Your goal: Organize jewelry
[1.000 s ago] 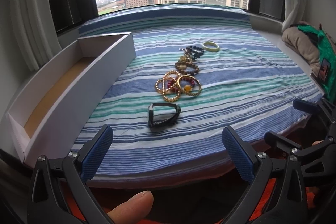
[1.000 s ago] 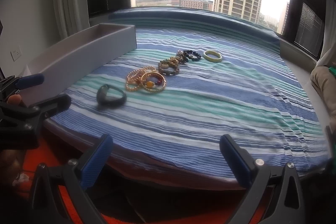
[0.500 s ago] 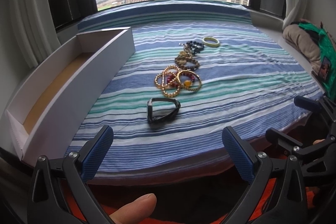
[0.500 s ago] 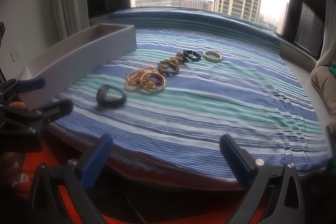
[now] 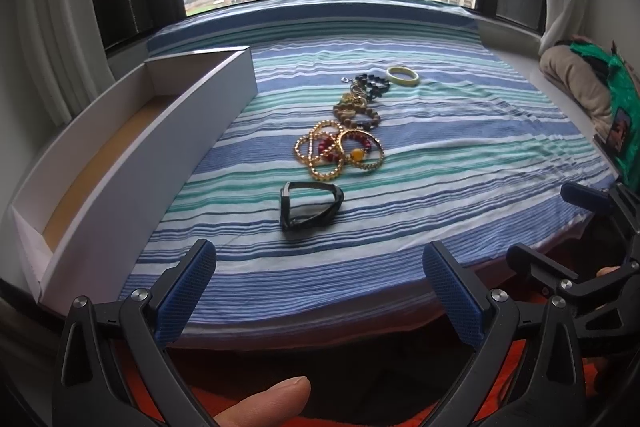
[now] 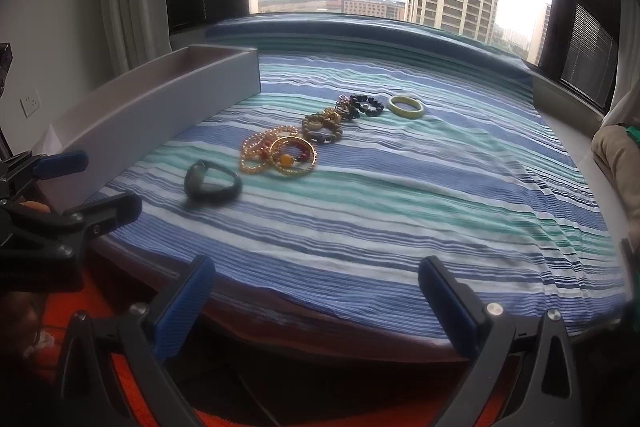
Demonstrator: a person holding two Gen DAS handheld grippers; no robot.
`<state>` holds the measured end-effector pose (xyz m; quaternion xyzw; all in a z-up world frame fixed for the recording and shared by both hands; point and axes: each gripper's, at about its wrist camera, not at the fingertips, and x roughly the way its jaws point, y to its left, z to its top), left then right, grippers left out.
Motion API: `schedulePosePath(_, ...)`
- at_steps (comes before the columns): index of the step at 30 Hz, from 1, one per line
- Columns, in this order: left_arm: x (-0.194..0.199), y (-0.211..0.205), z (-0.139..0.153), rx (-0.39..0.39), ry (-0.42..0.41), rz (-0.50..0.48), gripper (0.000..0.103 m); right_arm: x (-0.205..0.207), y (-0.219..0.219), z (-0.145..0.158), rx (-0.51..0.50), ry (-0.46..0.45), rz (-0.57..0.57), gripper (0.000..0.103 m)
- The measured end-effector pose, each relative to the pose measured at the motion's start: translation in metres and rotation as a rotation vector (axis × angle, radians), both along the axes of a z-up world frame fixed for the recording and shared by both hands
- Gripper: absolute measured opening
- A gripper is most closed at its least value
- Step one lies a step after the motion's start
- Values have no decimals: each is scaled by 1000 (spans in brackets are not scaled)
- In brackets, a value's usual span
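Observation:
A row of jewelry lies on a striped cloth [image 5: 440,155]. Nearest is a black band [image 5: 310,205] [image 6: 212,183]. Behind it lie gold and red bead bracelets [image 5: 340,151] [image 6: 280,153], brown bead bracelets [image 5: 356,113] [image 6: 322,127], a black bead bracelet [image 5: 370,83] [image 6: 366,105] and a pale green bangle [image 5: 403,75] [image 6: 405,106]. A long white box [image 5: 132,163] [image 6: 160,107] lies open at the left. My left gripper [image 5: 320,285] is open, short of the black band. My right gripper [image 6: 316,291] is open at the cloth's near edge.
Windows with curtains stand behind the cloth. A beige and green bundle [image 5: 588,91] lies at the right. A thumb [image 5: 264,403] shows under the left gripper. Each view shows the other gripper: the right one [image 5: 592,247], the left one [image 6: 68,203].
Both grippers have crept slightly forward toward the cloth. The jewelry and the box have not moved.

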<state>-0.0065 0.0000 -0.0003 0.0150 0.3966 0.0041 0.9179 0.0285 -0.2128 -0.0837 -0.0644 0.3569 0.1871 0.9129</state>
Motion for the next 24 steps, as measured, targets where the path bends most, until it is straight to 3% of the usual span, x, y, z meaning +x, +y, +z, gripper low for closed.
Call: schedulePosePath(24, 0, 0, -1, -3, 3, -7, 103, 0, 3, 2, -4, -6, 4, 103)
